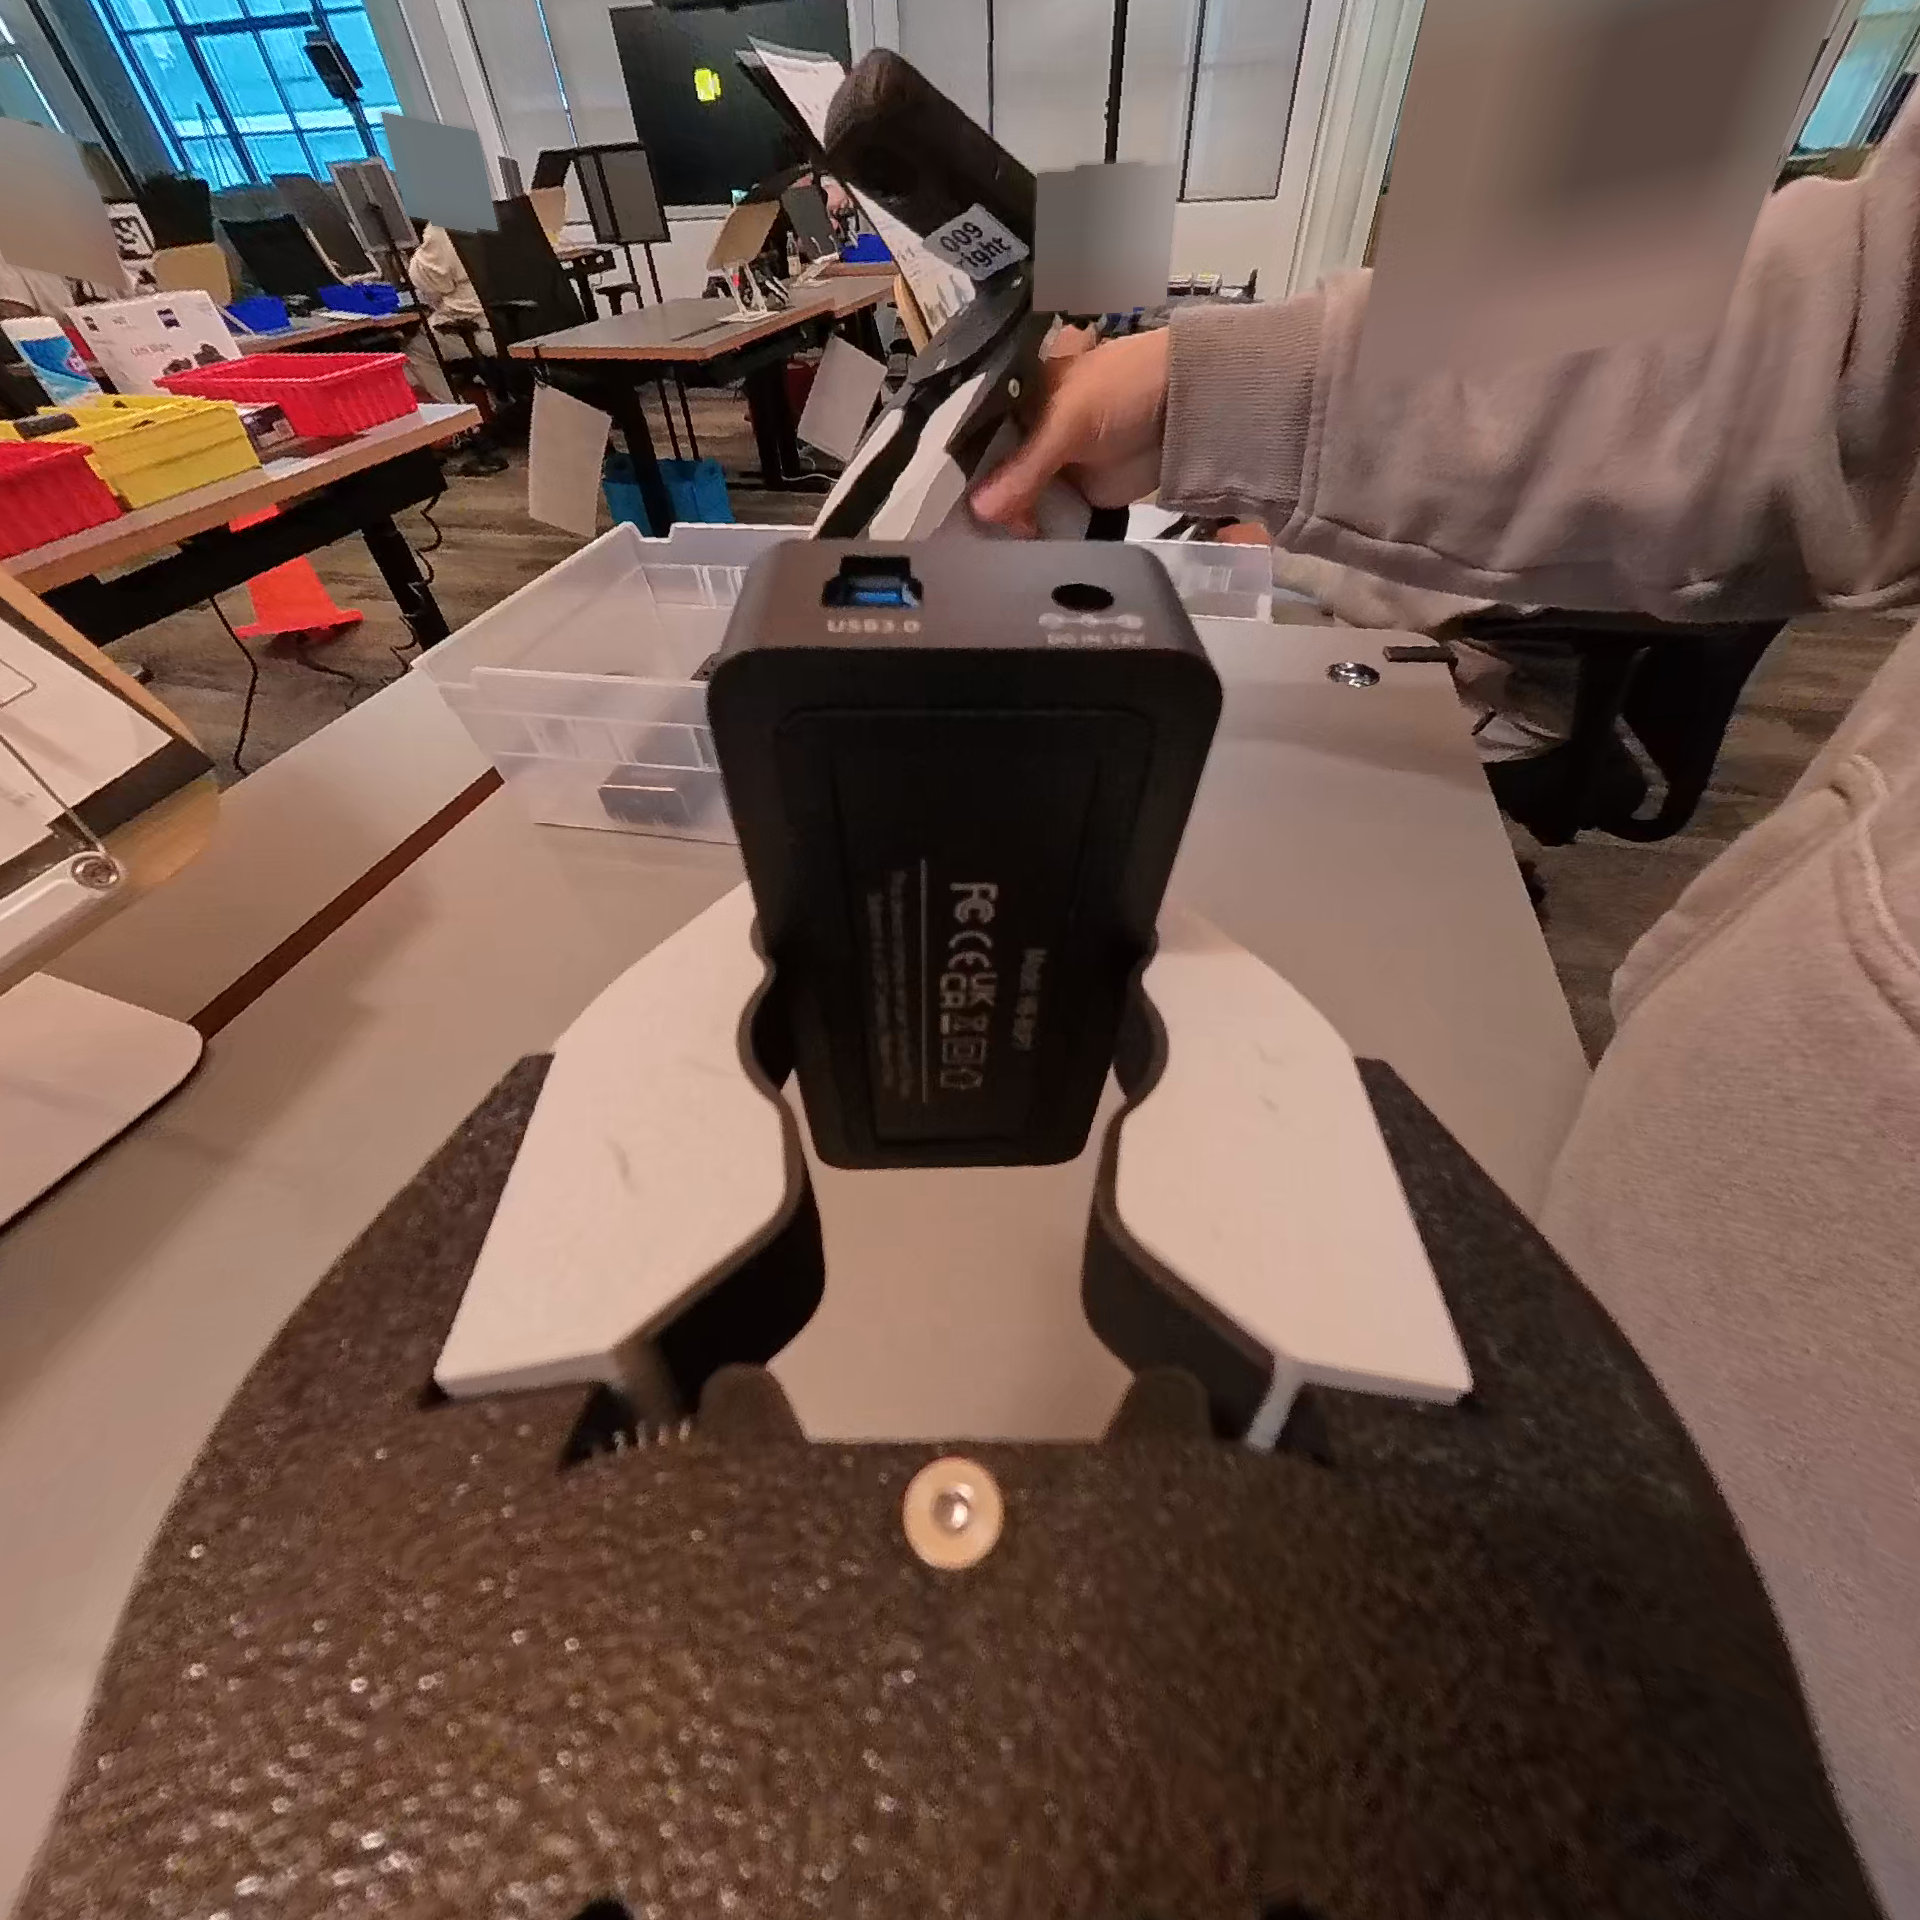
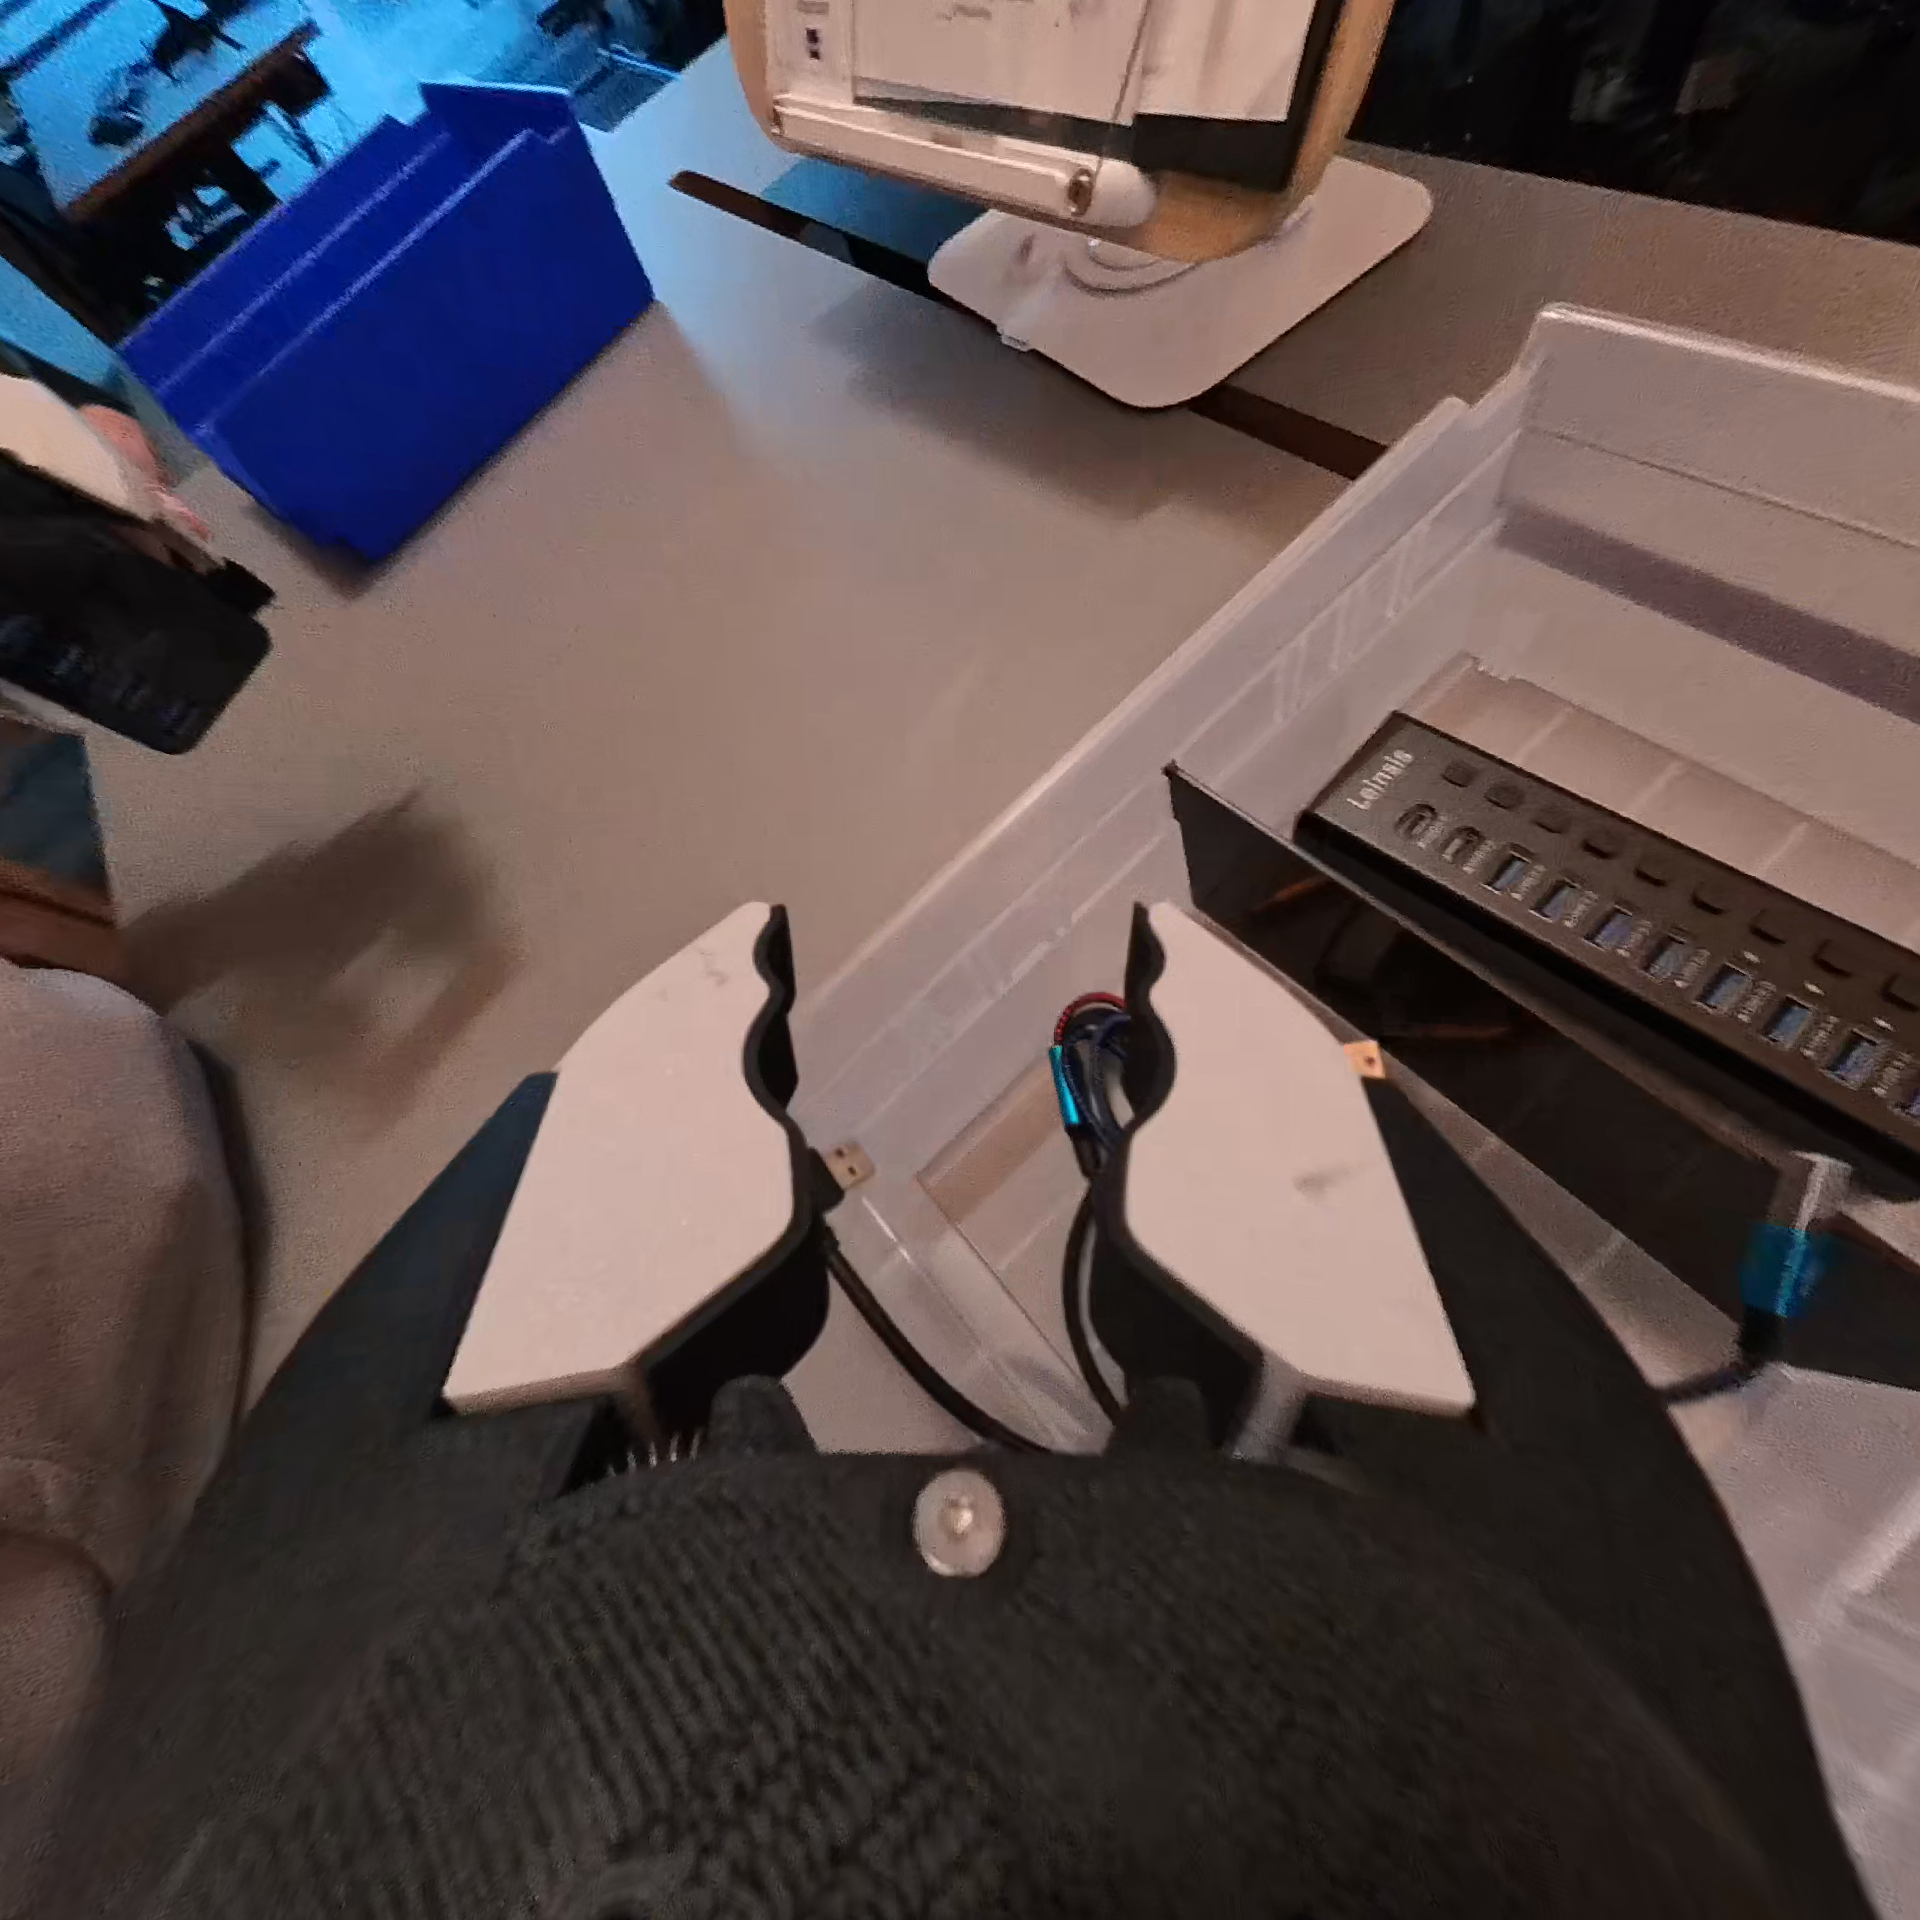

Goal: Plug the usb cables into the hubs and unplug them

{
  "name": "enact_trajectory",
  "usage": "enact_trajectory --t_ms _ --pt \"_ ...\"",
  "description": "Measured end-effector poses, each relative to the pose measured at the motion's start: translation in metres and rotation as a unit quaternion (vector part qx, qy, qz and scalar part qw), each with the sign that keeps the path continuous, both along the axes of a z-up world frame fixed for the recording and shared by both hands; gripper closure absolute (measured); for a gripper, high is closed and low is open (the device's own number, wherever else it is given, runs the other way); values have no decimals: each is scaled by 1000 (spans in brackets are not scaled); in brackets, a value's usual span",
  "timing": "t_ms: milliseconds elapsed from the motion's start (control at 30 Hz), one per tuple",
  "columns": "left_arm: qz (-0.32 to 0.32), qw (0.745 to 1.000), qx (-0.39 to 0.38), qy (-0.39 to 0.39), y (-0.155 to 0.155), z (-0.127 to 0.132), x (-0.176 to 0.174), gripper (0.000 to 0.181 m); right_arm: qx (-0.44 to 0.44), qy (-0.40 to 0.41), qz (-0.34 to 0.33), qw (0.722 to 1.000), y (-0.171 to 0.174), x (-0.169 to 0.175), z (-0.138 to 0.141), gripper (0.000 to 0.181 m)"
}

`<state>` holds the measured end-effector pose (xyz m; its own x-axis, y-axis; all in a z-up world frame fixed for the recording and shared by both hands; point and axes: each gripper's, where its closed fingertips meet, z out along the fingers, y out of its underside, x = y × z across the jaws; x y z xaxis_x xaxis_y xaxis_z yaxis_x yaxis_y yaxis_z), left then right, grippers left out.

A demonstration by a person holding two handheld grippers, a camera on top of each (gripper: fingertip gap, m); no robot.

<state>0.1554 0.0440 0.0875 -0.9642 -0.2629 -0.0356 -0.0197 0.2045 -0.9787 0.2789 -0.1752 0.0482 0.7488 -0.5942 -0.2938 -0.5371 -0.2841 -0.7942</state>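
My left gripper (image 1: 956, 935) is shut on a short black USB hub (image 1: 966, 790) and holds it above the table, underside toward the camera. Its far end face shows a blue USB port (image 1: 871, 587) and a round socket (image 1: 1083, 600). My right gripper (image 2: 958, 925) is open and empty over the rim of a clear bin (image 2: 1039, 914). Below it lie a black cable with a USB plug (image 2: 847, 1164) and a coiled blue braided cable (image 2: 1086, 1070). A long black hub (image 2: 1662, 935) with several blue ports lies in the bin. In the left wrist view the right gripper's fingers (image 1: 899, 468) dip behind the held hub.
A blue bin (image 2: 395, 343) and a document stand (image 2: 1174, 270) sit on the grey table (image 2: 779, 582). The clear bin (image 1: 582, 665) stands at the table's far side. A blue-tipped cable (image 2: 1782, 1273) lies by the long hub. A person's sleeve (image 1: 1558, 416) is at right.
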Motion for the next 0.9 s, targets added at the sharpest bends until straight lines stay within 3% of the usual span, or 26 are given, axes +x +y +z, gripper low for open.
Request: enact_trajectory --t_ms 200,400,533,700,900 --pt "-8 1000 -1 4 -4 -1 -2 122 -74 -15 2 997 -10 -13 -11 120" --pt "-17 1000 1 8 -6 -4 -7 122 -144 -69 85 984 -2 -54 -15 120" --pt "-34 999 -17 18 -14 -3 -10 121 -57 -119 156 979 58 -91 20 111" --pt "-59 998 -20 18 -28 1 -15 122 46 -258 178 949 146 -121 74 103" --pt "-83 996 -20 5 -36 8 -25 122 69 -264 222 936 208 -146 85 100"
